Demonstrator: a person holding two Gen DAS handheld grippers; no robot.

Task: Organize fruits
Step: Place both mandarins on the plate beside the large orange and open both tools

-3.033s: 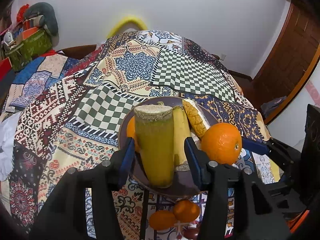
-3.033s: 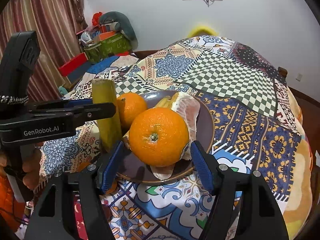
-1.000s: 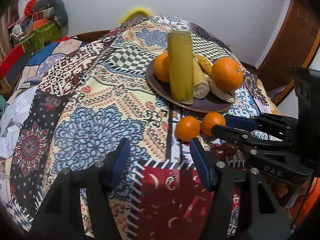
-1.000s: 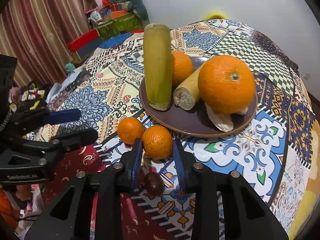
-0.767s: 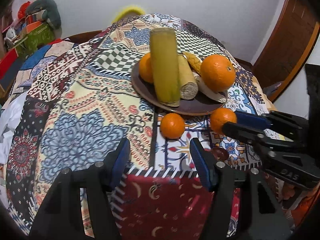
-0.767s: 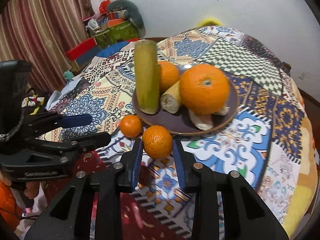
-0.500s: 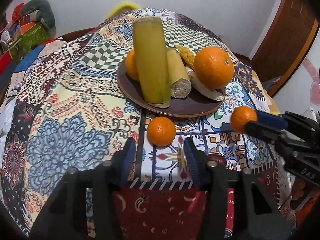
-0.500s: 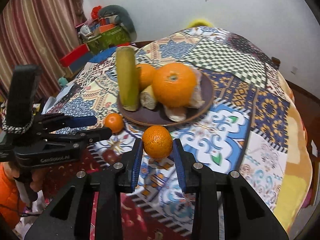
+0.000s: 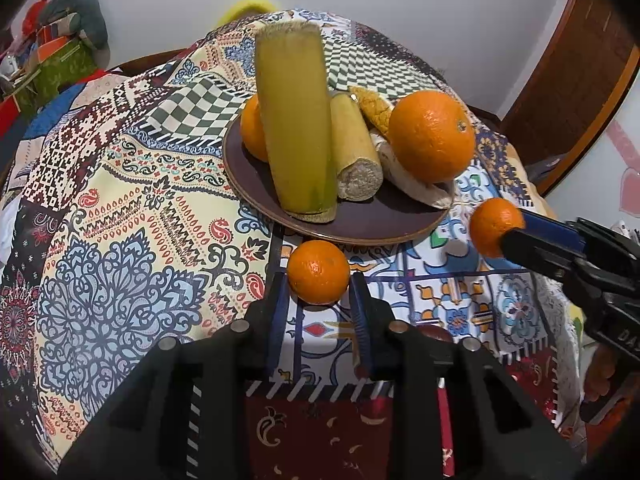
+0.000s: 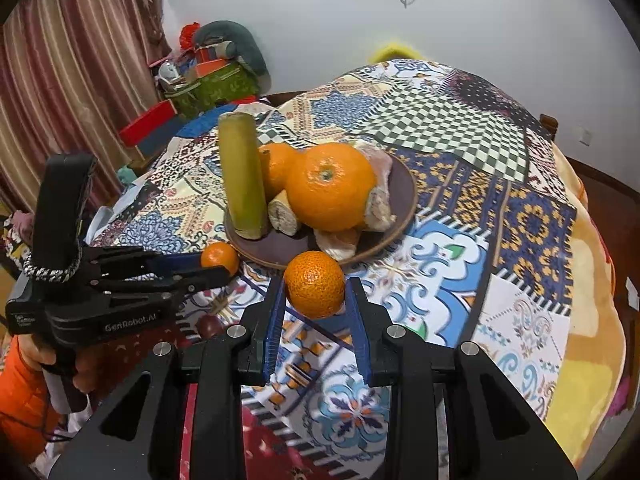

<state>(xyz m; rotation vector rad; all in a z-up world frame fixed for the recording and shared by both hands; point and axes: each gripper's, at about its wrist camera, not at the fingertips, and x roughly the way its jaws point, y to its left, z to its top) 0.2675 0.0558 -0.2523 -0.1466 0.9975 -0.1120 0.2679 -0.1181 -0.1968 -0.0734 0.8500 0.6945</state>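
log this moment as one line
left gripper: jaws flank table mandarin, contact unclear | right gripper: shut on second mandarin, near plate
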